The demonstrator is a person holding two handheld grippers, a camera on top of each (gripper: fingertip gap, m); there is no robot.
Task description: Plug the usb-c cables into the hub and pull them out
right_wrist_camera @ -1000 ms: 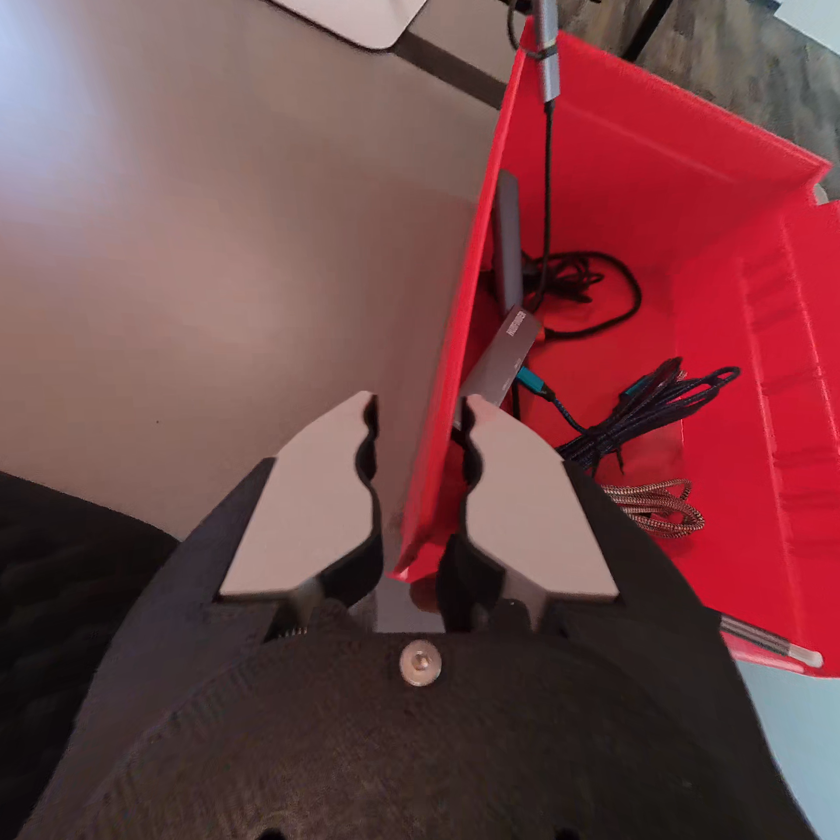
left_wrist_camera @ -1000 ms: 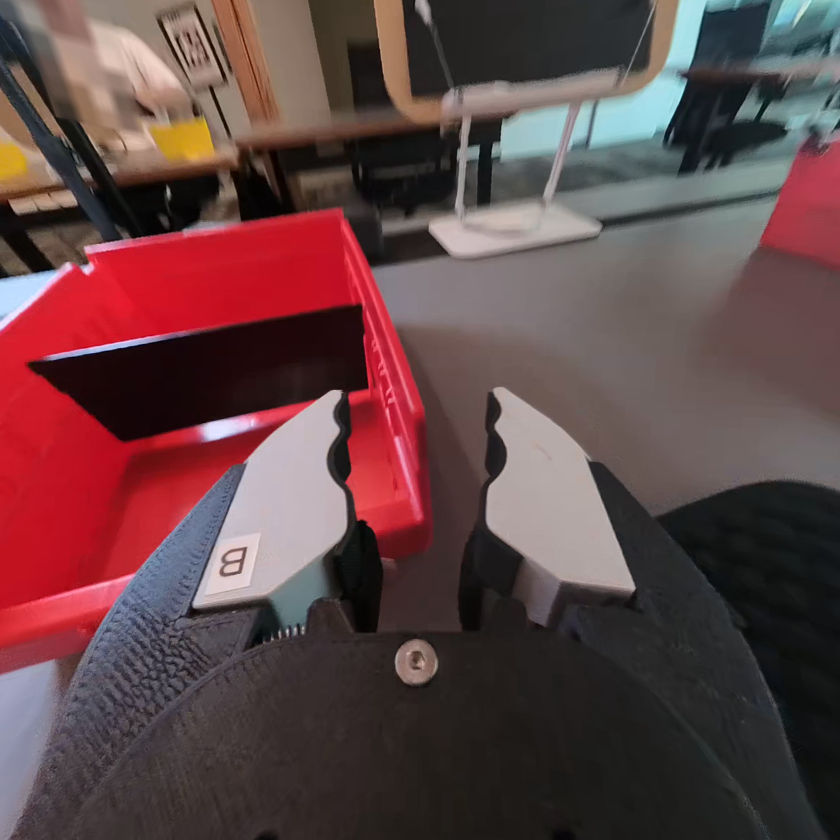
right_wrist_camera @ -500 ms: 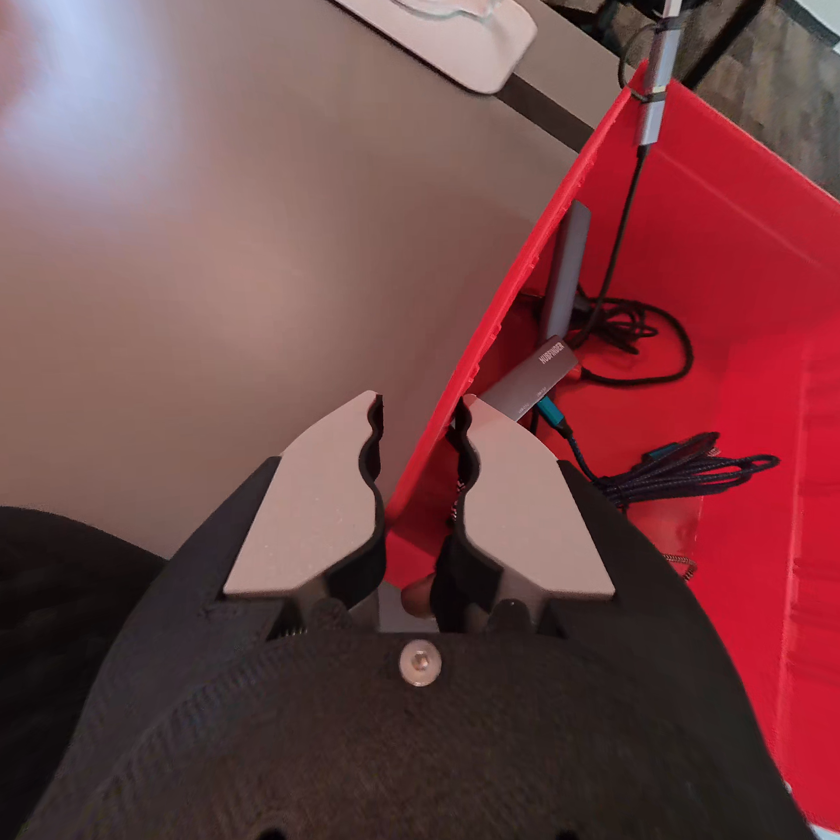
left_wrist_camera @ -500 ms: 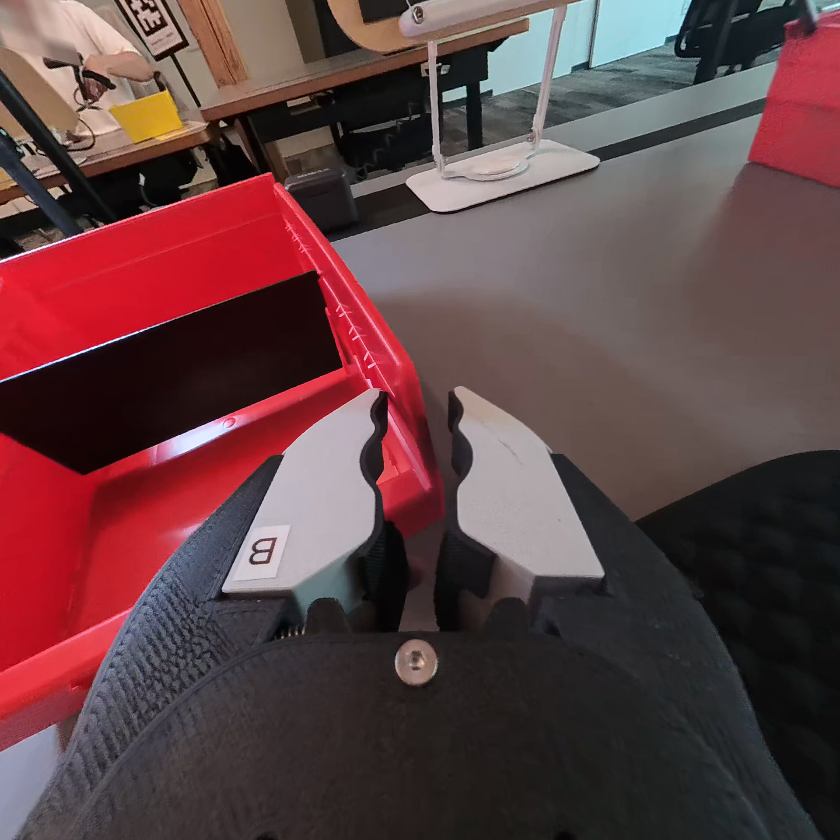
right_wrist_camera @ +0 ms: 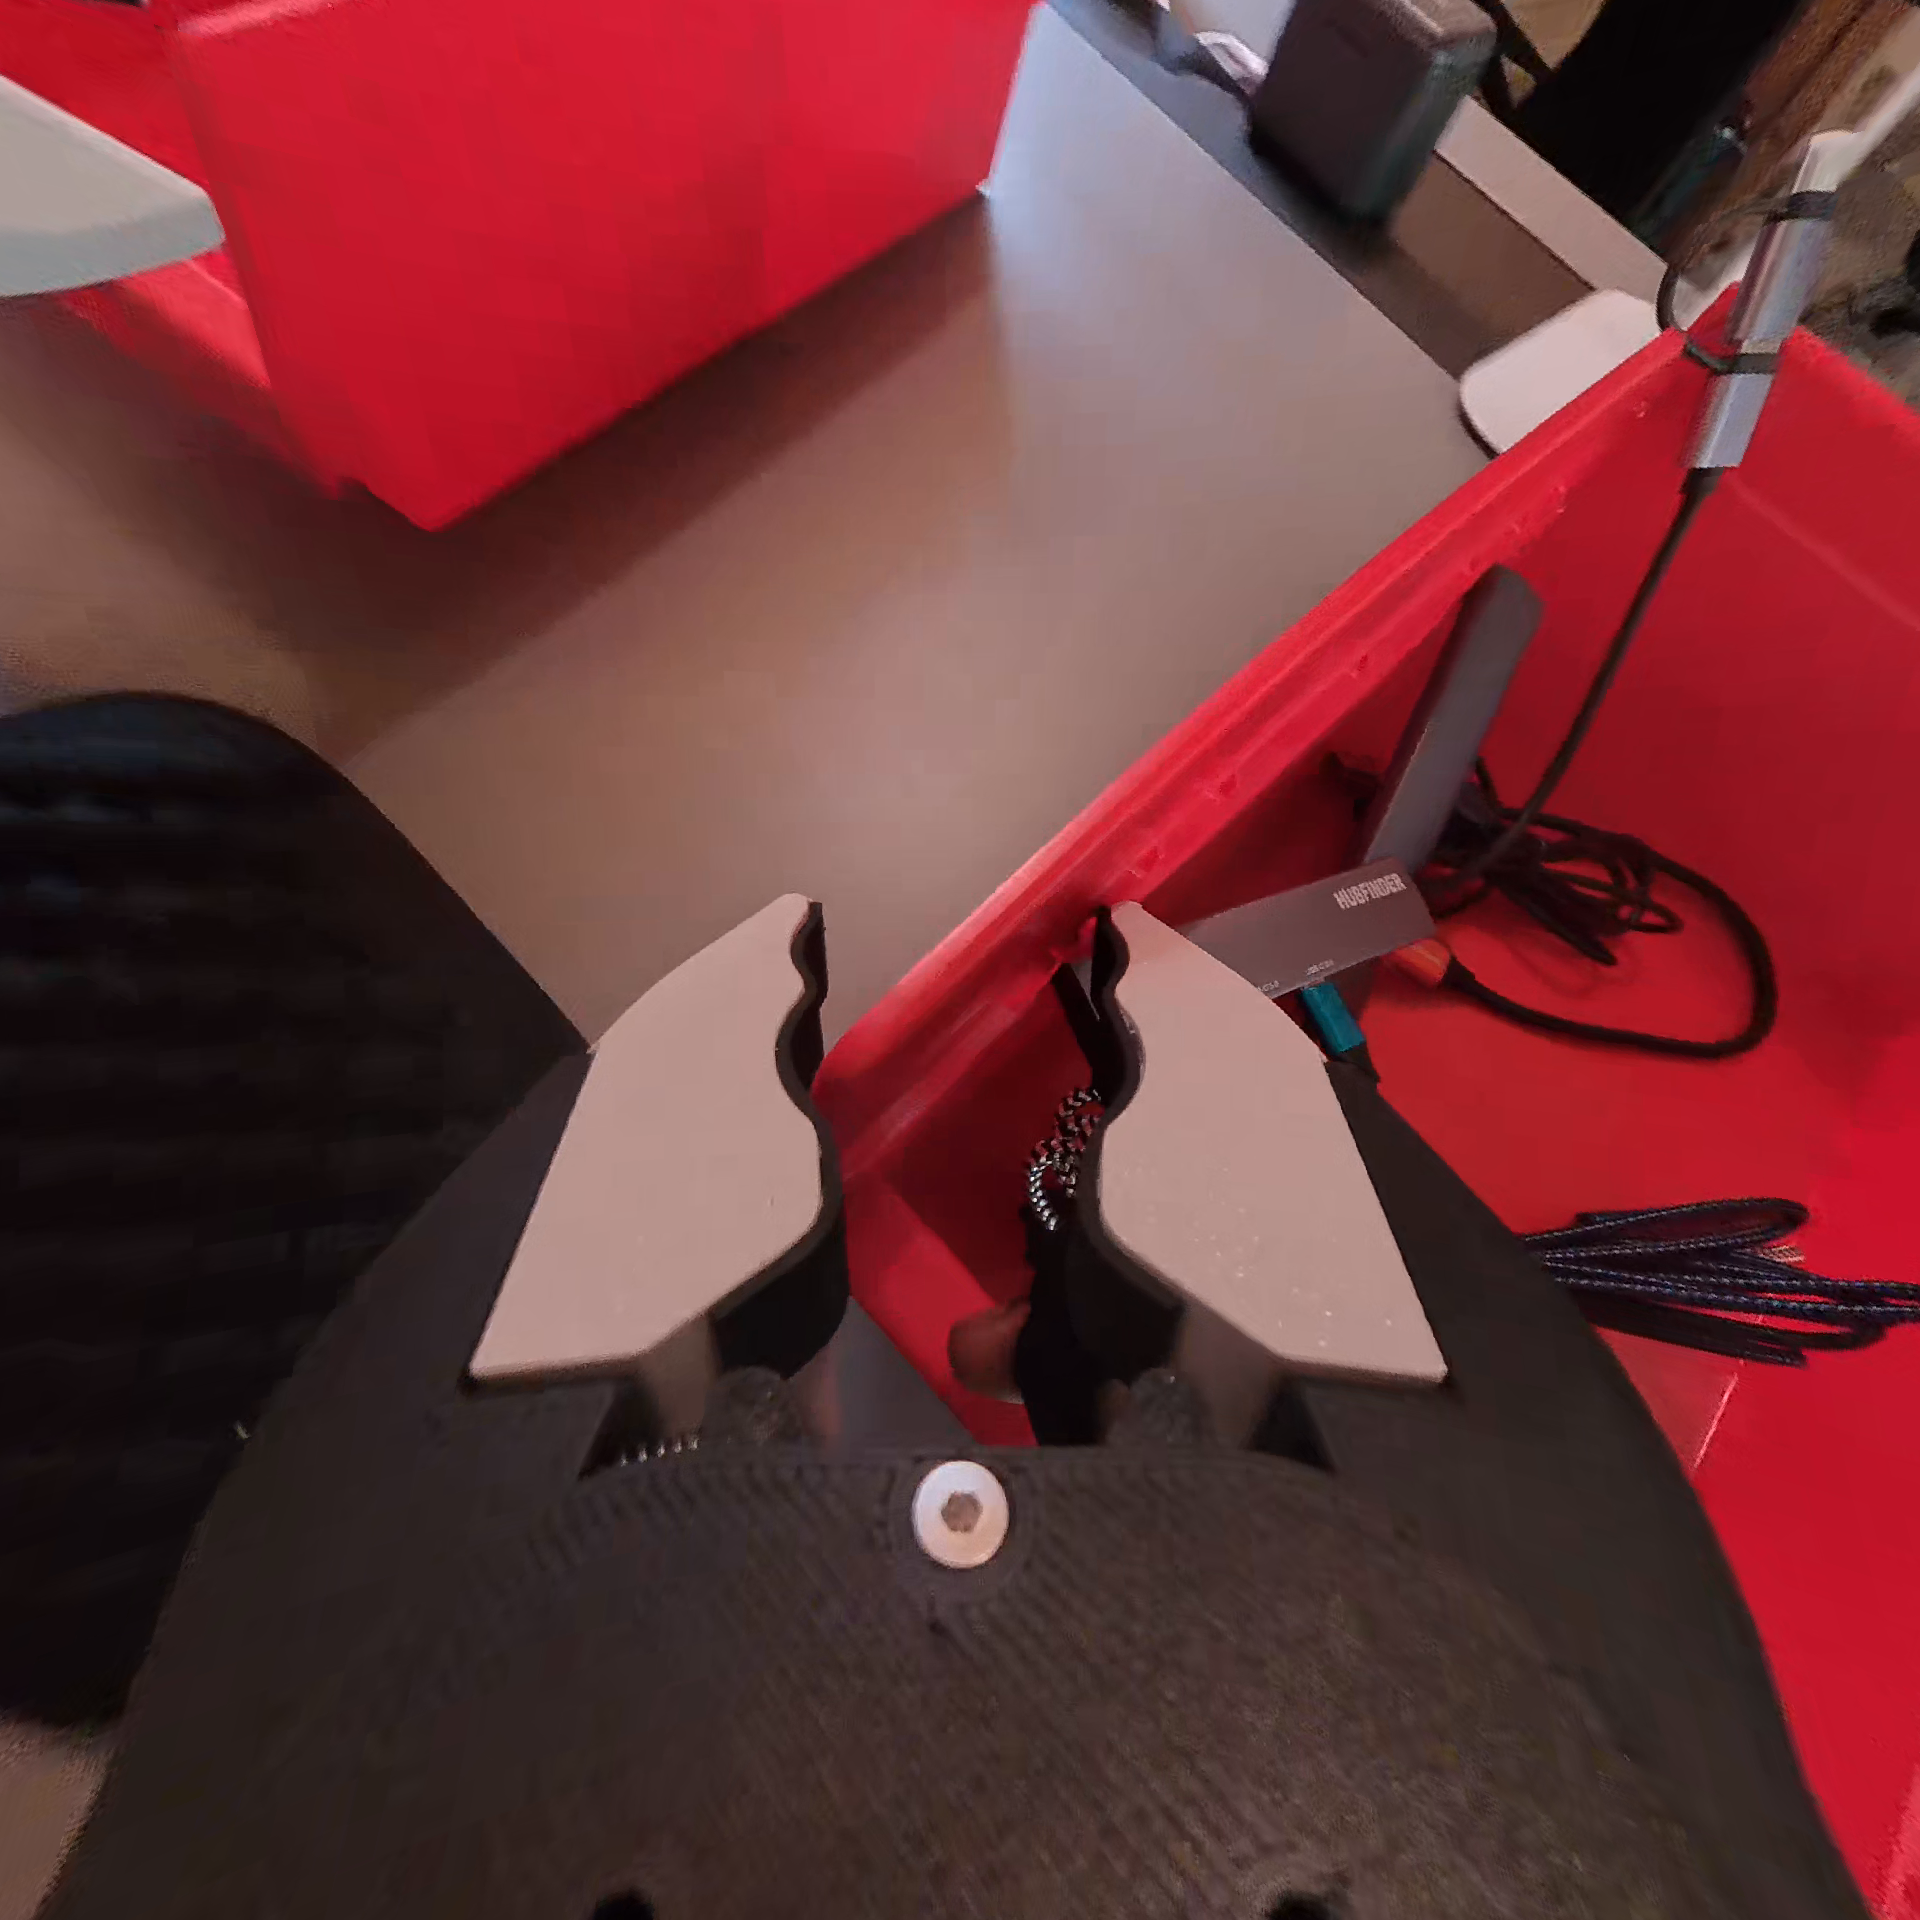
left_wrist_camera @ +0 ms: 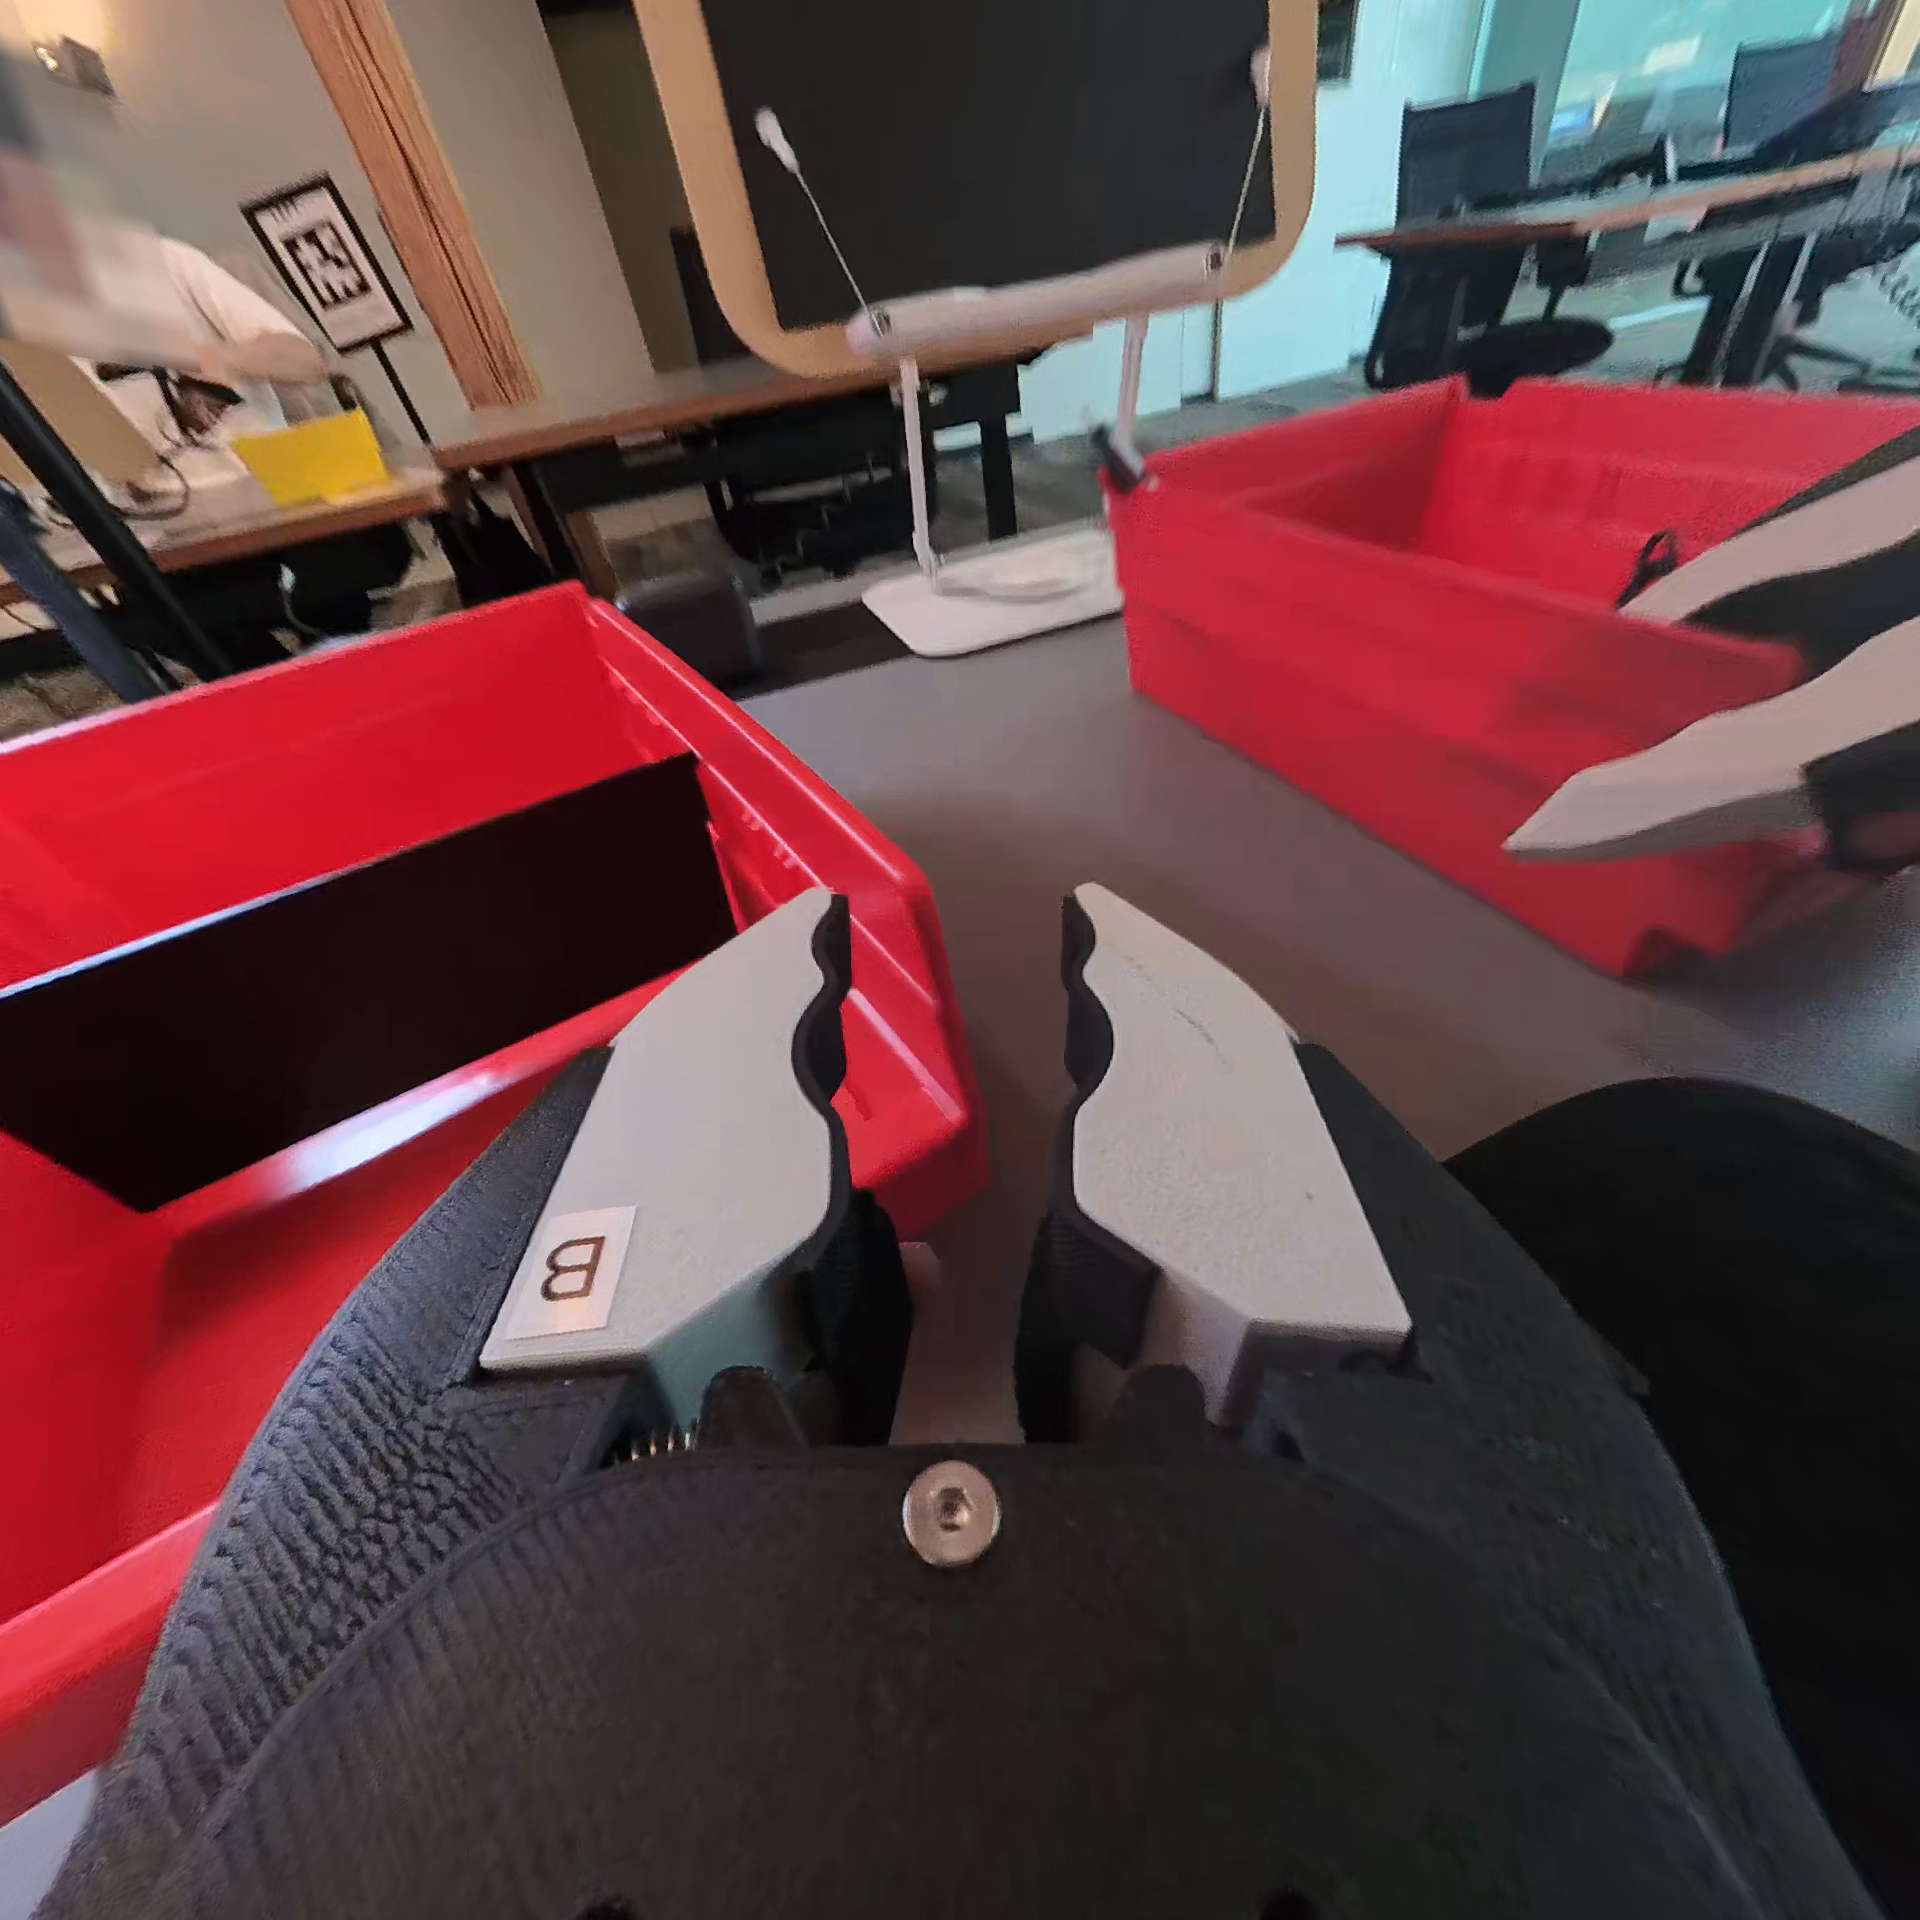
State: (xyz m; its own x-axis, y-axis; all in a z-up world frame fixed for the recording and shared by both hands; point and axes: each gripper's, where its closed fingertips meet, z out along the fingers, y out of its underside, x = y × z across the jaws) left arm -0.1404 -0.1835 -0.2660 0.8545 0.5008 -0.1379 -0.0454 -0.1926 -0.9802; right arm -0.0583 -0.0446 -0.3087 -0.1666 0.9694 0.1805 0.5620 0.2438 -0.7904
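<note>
A grey hub (right_wrist_camera: 1309, 935) lies against the near wall inside the right red bin (right_wrist_camera: 1195, 748), with a teal plug (right_wrist_camera: 1330, 1013) and an orange plug (right_wrist_camera: 1423, 956) at its side. A second grey hub (right_wrist_camera: 1455, 727) leans on the wall behind it. A black cable (right_wrist_camera: 1610, 904), a dark blue braided cable (right_wrist_camera: 1714, 1278) and a black-and-white braided cable (right_wrist_camera: 1055, 1153) lie in the bin. My right gripper (right_wrist_camera: 961, 920) is open and empty, straddling the bin's near wall. My left gripper (left_wrist_camera: 956, 914) is open and empty beside the left red bin (left_wrist_camera: 883, 862).
The left bin holds a black divider (left_wrist_camera: 364, 966). The right bin (left_wrist_camera: 1403, 665) and right gripper (left_wrist_camera: 1662, 779) show in the left wrist view. A white lamp base (left_wrist_camera: 987, 603) stands at the grey table's (left_wrist_camera: 1195, 831) far edge. A black textured surface (left_wrist_camera: 1714, 1351) lies near.
My left gripper narrowed, then opened again, and swung right so the right bin came into view. My right gripper opened wider and turned left over the bin's wall.
</note>
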